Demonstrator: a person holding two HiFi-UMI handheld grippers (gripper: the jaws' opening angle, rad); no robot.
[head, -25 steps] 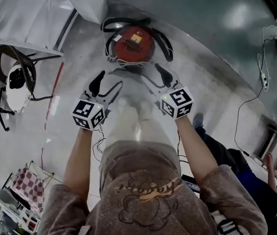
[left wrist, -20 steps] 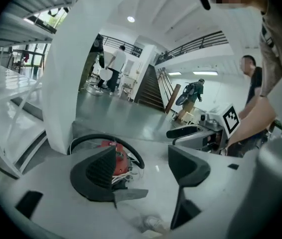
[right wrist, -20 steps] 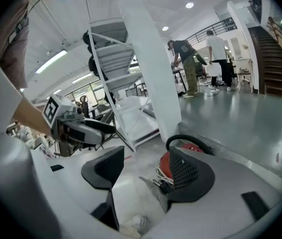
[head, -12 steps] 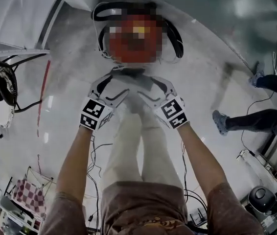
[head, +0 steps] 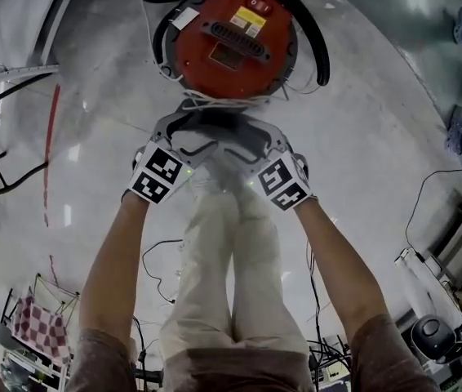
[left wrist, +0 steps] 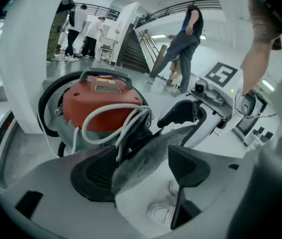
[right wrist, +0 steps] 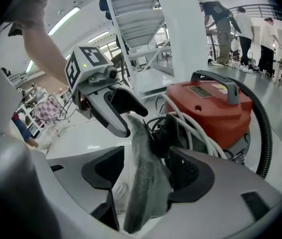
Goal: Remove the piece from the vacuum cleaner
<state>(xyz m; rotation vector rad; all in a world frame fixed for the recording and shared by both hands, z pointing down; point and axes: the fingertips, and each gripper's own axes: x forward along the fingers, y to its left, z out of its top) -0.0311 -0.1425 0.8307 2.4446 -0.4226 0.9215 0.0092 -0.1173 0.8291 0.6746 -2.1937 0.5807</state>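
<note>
Left gripper (left wrist: pixel 143 166) and right gripper (right wrist: pixel 141 176) are each closed part-way on the same flat grey piece (head: pixel 215 131), one from either side, and it fills the gap between each pair of pads. Its far end sits at a black fitting (right wrist: pixel 163 133) on the near side of the red canister vacuum cleaner (head: pixel 227 39), close among the white cord (left wrist: pixel 111 116), so I judge this is the pull-off step. Next I'd draw both grippers back toward me evenly, gripping firmly and keeping clear of the cord.
</note>
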